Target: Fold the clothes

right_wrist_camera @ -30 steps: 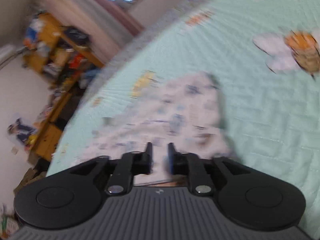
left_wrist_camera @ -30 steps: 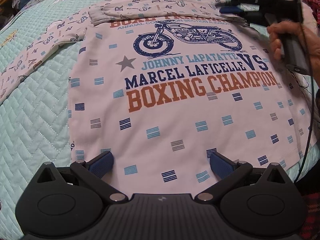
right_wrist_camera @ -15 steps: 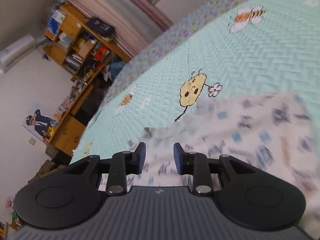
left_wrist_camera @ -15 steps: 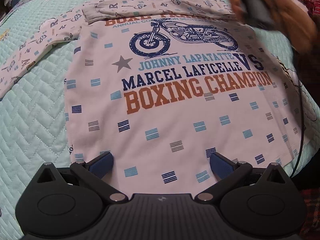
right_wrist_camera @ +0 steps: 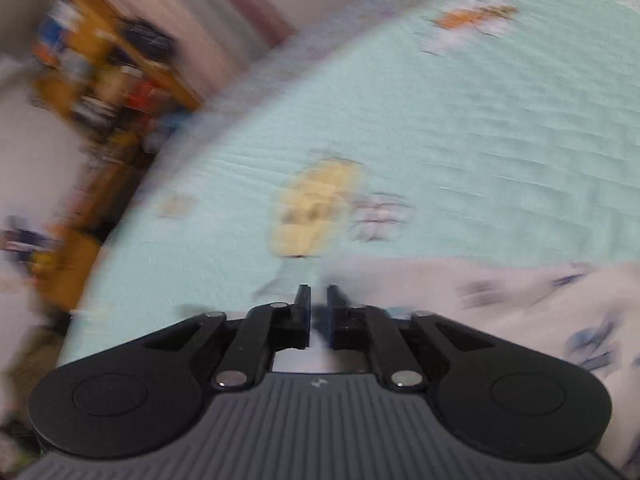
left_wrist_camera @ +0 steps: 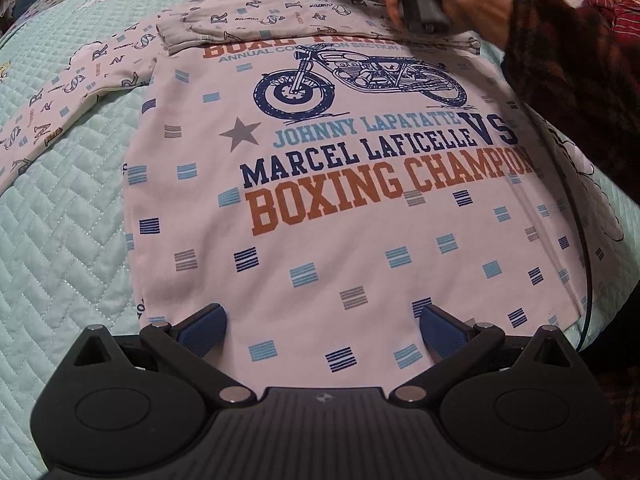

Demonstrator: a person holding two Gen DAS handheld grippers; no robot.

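A white long-sleeved shirt [left_wrist_camera: 340,208] with a motorcycle and "BOXING CHAMPION" print lies flat, front up, on the bed. One sleeve [left_wrist_camera: 288,20] is folded across its top; the other sleeve [left_wrist_camera: 72,92] stretches out to the left. My left gripper [left_wrist_camera: 322,328] hovers open over the hem, its blue pads [left_wrist_camera: 202,330] wide apart and holding nothing. A hand [left_wrist_camera: 452,4] holds my right gripper at the shirt's far top edge. In the blurred right wrist view, that gripper [right_wrist_camera: 319,312] has its fingers nearly together, with pale shirt fabric [right_wrist_camera: 500,308] at its tips and spreading to the right.
A mint quilted bedspread [left_wrist_camera: 60,220] with cartoon patches covers the bed. A dark plaid sleeve [left_wrist_camera: 568,72] and a black cable [left_wrist_camera: 584,240] run along the shirt's right side. Cluttered wooden shelves [right_wrist_camera: 92,80] stand beyond the bed.
My right gripper's fingers widened half a second ago and have now closed in at the shirt's top edge, while swinging fast. The left gripper stayed open over the hem.
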